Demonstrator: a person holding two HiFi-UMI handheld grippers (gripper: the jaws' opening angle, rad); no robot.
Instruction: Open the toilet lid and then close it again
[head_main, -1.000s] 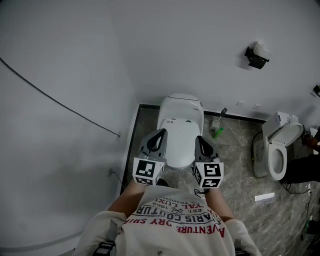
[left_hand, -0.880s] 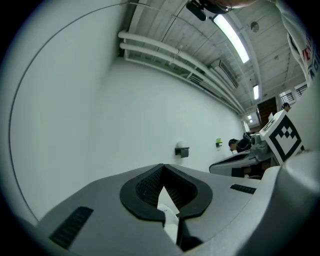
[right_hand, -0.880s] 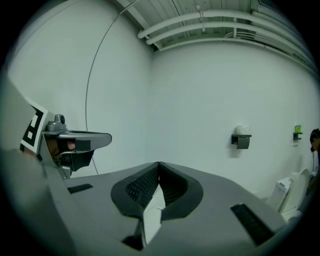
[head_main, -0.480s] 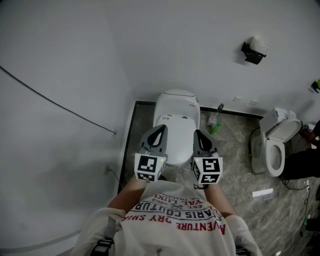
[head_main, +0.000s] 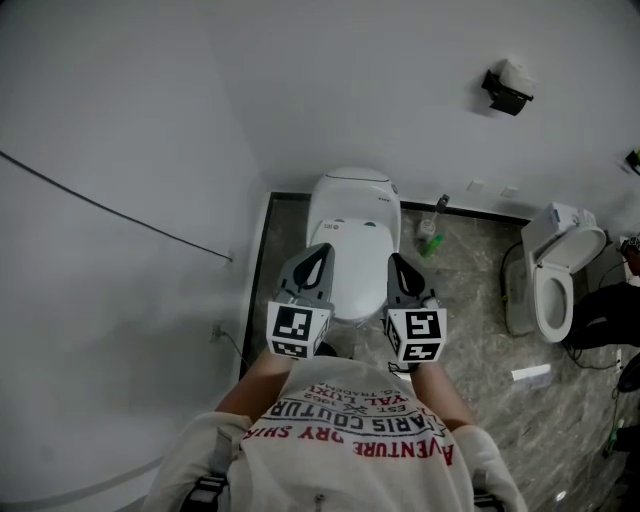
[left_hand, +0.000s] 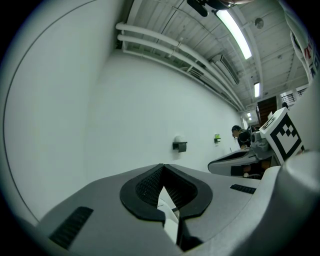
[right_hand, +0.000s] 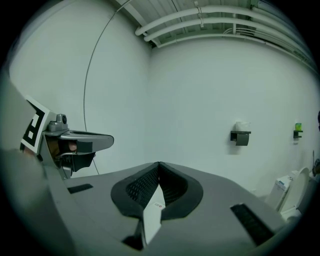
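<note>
The white toilet (head_main: 352, 205) below me stands with its back against the wall (head_main: 380, 90); its smooth oval lid (head_main: 356, 268) is shut, lying flat.

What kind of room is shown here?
Probably a toilet room: a white closed-lid toilet in the corner, a second white toilet with its lid raised, and a black wall-mounted paper-roll holder.

Washroom — toilet (head_main: 352, 215), second toilet (head_main: 560, 272), wall roll holder (head_main: 505, 90), stone floor (head_main: 470, 300).

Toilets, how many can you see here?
2. The corner toilet, lid down, is straight ahead; the second toilet, lid up, stands at the right edge. None seem hidden.
</note>
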